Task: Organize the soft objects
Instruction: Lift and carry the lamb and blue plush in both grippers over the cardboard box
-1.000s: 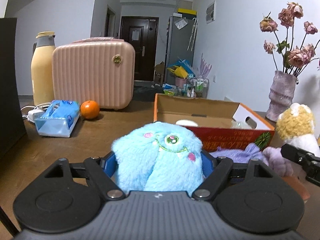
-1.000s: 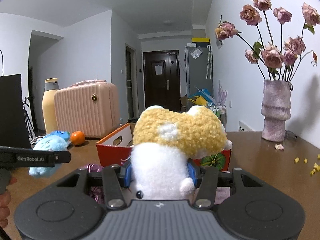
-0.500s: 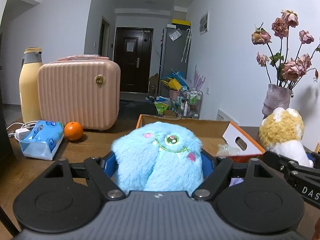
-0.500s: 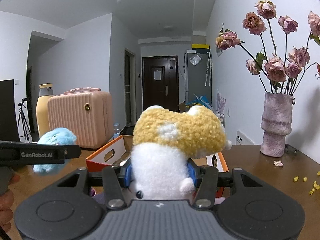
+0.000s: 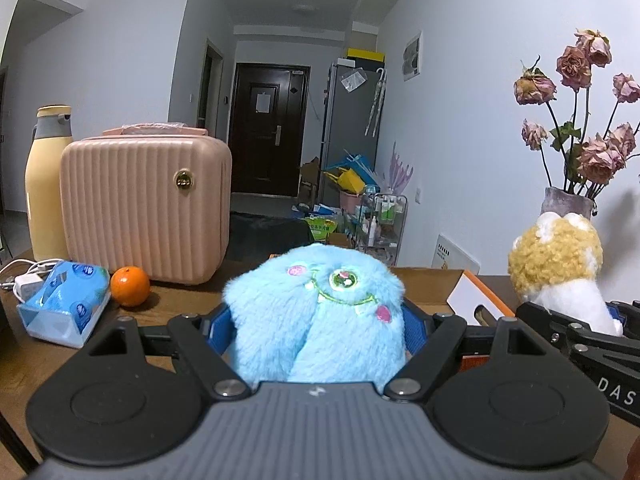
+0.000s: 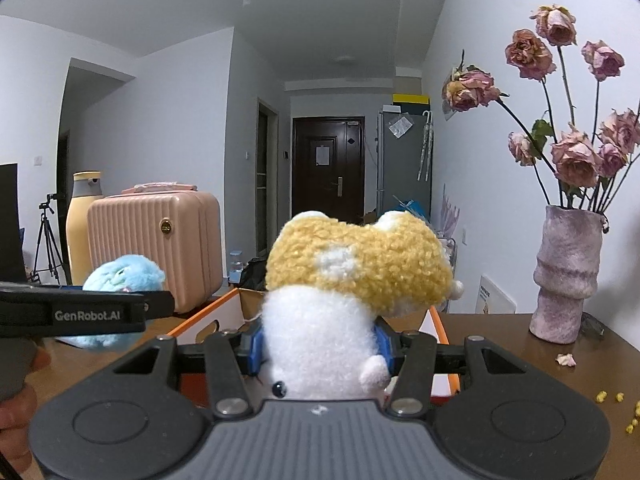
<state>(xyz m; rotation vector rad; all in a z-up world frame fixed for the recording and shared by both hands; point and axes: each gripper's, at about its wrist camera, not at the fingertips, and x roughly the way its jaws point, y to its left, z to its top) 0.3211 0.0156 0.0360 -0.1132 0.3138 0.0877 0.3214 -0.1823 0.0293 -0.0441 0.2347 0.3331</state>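
My left gripper (image 5: 318, 328) is shut on a fluffy blue plush toy (image 5: 320, 312) and holds it up in the air above the table. My right gripper (image 6: 320, 344) is shut on a yellow and white plush toy (image 6: 352, 280), also lifted. Each toy shows in the other view: the yellow one at the right (image 5: 556, 268), the blue one at the left (image 6: 120, 276). An open orange cardboard box (image 5: 452, 292) stands just beyond both grippers, mostly hidden behind the toys (image 6: 224, 312).
On the brown table stand a pink ribbed case (image 5: 148, 208), a cream bottle (image 5: 46, 184), an orange (image 5: 130, 286), a blue tissue pack (image 5: 66, 304) and a vase of dried roses (image 6: 568, 276). Yellow crumbs (image 6: 616, 400) lie at the right.
Both grippers have risen with their toys. The box and the purple items on the table have dropped low or out of sight.
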